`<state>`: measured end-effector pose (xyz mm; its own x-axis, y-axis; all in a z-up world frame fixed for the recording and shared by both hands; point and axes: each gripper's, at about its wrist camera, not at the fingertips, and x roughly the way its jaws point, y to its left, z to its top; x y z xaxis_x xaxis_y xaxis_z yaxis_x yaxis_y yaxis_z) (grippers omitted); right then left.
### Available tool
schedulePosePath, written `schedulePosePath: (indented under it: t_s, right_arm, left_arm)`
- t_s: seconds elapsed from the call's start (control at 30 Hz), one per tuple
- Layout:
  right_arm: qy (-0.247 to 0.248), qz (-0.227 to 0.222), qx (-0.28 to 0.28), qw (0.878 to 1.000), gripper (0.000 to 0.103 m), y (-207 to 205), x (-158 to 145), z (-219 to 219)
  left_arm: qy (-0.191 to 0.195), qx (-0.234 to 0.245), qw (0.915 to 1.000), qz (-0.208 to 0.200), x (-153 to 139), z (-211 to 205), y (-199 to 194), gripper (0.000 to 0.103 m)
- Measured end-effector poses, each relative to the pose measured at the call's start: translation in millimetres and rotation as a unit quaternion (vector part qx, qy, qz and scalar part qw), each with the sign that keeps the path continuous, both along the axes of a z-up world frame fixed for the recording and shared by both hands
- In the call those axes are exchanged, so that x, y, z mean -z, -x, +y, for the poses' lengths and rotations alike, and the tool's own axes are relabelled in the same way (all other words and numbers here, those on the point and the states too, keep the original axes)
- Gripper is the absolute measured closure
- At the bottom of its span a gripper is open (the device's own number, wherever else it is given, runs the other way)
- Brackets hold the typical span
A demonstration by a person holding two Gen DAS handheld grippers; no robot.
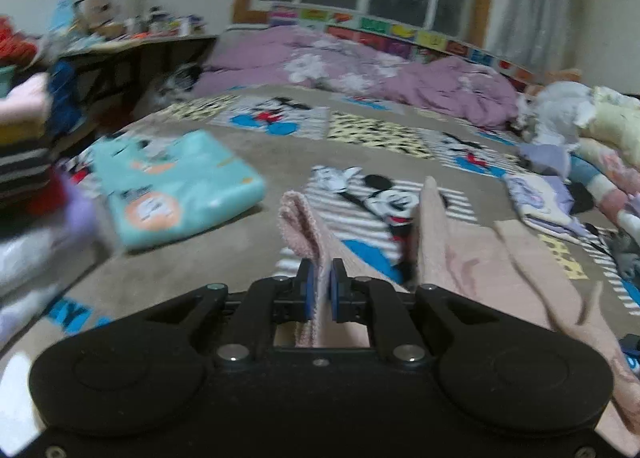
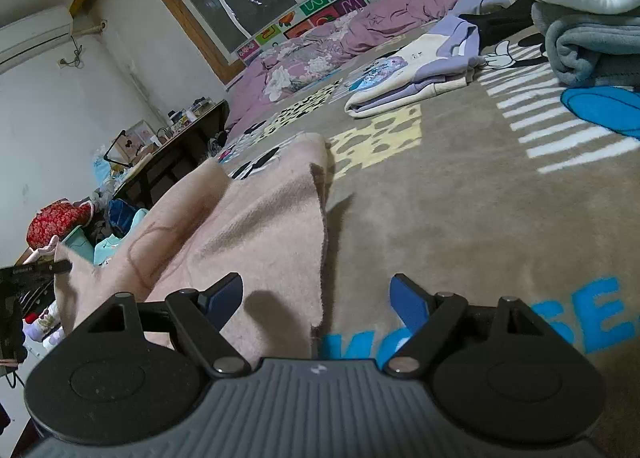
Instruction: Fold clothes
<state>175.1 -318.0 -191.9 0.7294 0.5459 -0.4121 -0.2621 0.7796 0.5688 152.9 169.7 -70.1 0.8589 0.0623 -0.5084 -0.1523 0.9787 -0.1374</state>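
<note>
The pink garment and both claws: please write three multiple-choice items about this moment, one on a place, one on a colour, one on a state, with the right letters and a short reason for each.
1. Where does the folded turquoise garment lie?
A. on the cartoon-print blanket
B. on the dark table
C. on the purple quilt

2. What colour is the cloth in the left claw?
A. grey
B. pink
C. striped

3. How does the right claw stand?
A. shut on cloth
B. shut on nothing
C. open

Answers:
1 A: the turquoise garment rests flat on the cartoon-print blanket.
2 B: the left claw pinches the pink garment.
3 C: the right claw has its pads wide apart, gripping nothing.
</note>
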Motion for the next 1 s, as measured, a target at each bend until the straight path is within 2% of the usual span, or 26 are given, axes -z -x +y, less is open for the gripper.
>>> schedulePosePath:
  t_s: [0.27,0.47,0.53,0.6,0.7,0.8,0.9,1.0]
  right_arm:
    - [0.002,0.000,0.000,1.000,0.022,0,0,1]
    - [0.005,0.002,0.001,1.000,0.022,0,0,1]
    - [0.006,0.002,0.001,1.000,0.022,1,0,1]
    - [0.007,0.002,0.001,1.000,0.023,1,0,1]
    - [0.008,0.003,0.002,1.000,0.023,1,0,1]
    - [0.010,0.003,0.002,1.000,0.023,2,0,1]
    - [0.011,0.004,0.002,1.000,0.024,3,-2,1]
    - [0.005,0.009,0.001,1.000,0.027,3,-2,-2]
  left_arm:
    - [0.029,-0.069,0.9958,0.053,30,35,3,0.097]
    - [0.067,-0.111,0.9840,0.122,62,53,-11,0.095]
    - [0.065,-0.116,0.9806,0.144,72,54,-16,0.088]
    - [0.062,-0.124,0.9798,0.144,71,54,-17,0.085]
    - [0.051,-0.135,0.9800,0.137,61,51,-8,0.072]
    - [0.037,-0.142,0.9811,0.126,49,46,1,0.070]
    - [0.027,-0.113,0.9874,0.107,36,24,11,0.069]
    - [0.018,-0.064,0.9936,0.092,24,-11,16,0.063]
